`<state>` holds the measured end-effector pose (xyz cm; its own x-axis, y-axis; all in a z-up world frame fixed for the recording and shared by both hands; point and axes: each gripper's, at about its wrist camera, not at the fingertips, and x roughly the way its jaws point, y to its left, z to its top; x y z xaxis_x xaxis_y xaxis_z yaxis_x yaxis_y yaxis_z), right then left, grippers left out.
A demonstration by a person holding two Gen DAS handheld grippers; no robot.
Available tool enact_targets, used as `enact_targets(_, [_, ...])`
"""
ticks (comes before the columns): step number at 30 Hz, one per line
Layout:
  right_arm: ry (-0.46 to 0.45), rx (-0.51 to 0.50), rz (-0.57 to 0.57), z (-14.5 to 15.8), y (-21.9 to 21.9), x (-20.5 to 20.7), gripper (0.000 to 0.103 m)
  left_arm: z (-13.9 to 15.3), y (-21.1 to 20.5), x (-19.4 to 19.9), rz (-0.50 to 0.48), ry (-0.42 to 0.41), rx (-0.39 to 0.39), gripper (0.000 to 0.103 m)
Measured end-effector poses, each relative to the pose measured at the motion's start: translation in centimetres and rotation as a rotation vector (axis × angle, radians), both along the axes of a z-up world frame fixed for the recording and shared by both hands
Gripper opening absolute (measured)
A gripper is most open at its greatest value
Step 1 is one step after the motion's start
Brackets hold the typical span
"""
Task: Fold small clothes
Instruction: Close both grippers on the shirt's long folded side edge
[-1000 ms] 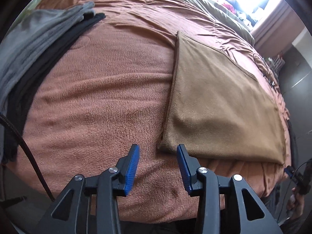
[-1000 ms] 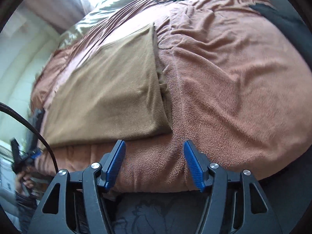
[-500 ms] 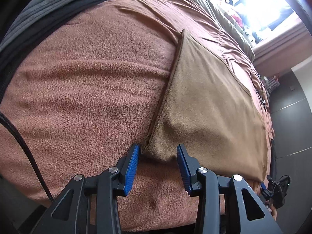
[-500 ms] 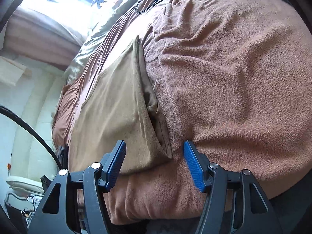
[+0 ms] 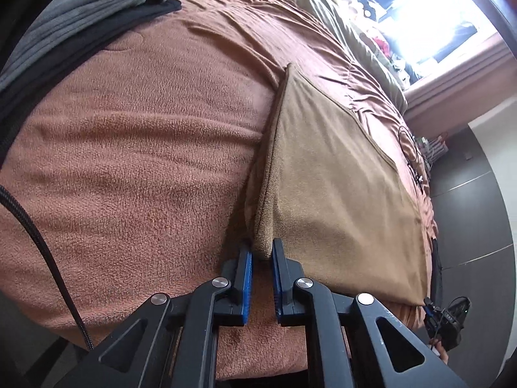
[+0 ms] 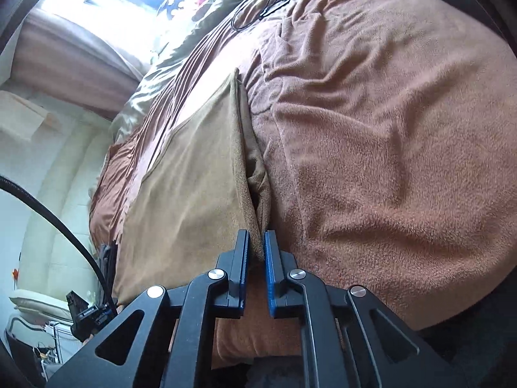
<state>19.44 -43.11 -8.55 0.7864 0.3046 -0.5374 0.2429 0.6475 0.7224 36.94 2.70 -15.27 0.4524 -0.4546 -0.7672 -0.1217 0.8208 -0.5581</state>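
Note:
A tan cloth (image 5: 339,194) lies flat on a rust-brown fleece blanket (image 5: 135,161), folded into a rectangle. My left gripper (image 5: 261,253) is closing on the cloth's near left corner, which bunches up between the blue pads. In the right wrist view the same tan cloth (image 6: 187,187) lies to the left, and my right gripper (image 6: 257,242) is closing on its near right corner, where two layers of the edge meet. Both corners are pinched and slightly lifted off the blanket.
Grey and black garments (image 5: 64,32) are piled at the blanket's far left. An olive duvet (image 5: 349,32) lies toward a bright window. A black cable loop (image 6: 255,9) rests on the far blanket. A black cord (image 5: 42,245) hangs at the left.
Both grippers moved in over the cloth's near corners and their jaws came together on them. The corners now stand raised between the pads.

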Motion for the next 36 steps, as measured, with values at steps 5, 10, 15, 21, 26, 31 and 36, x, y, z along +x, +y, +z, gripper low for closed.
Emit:
enact_targets(5, [0.021, 0.068, -0.001, -0.6, -0.6, 0.1, 0.045, -0.9, 0.6, 0.1, 0.015, 0.025, -0.044, 0.035])
enact_targets(10, [-0.017, 0.119, -0.02, -1.1, -0.7, 0.2, 0.056, -1.5, 1.1, 0.2, 0.037, 0.032, -0.07, 0.039])
enact_targets(15, [-0.048, 0.189, -0.062, -2.1, -1.2, 0.4, 0.056, -2.1, 0.8, 1.0, 0.046, 0.042, -0.112, 0.039])
enact_targets(21, [-0.052, 0.204, -0.045, -2.2, -0.2, 1.5, 0.056, -2.2, 0.5, 1.7, 0.056, 0.047, -0.157, 0.039])
enact_targets(26, [-0.051, 0.205, -0.033, -2.2, 0.9, 2.4, 0.056, -2.4, 0.6, 2.2, 0.077, 0.043, -0.163, 0.029])
enact_targets(31, [-0.047, 0.199, -0.055, -2.4, 0.9, 2.8, 0.038, -2.6, 0.8, 2.6, 0.089, 0.051, -0.163, 0.017])
enact_targets(36, [-0.032, 0.19, -0.094, -2.1, 0.5, 3.4, 0.007, -2.0, 1.0, 2.4, 0.088, 0.037, -0.157, 0.011])
